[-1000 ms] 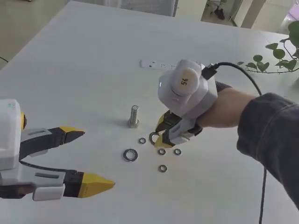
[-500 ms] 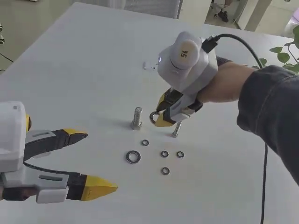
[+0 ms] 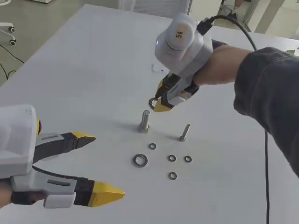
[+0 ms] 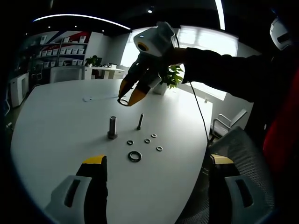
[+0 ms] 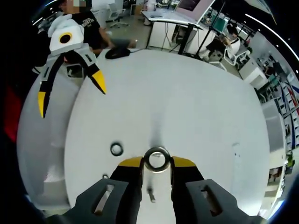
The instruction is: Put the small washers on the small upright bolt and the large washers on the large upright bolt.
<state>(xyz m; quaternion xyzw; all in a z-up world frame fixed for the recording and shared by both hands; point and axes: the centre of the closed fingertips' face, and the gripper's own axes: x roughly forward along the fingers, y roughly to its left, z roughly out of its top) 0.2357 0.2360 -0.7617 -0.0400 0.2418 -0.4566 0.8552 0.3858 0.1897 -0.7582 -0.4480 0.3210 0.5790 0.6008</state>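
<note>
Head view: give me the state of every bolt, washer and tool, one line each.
right tool: shut on the held washer, in the air near the large bolt
held washer: large, clamped by its edge
large bolt: upright, bare
small bolt: upright, bare
loose large washer: flat on the table
small washers: four, flat, apart from each other
left tool: open, empty
</note>
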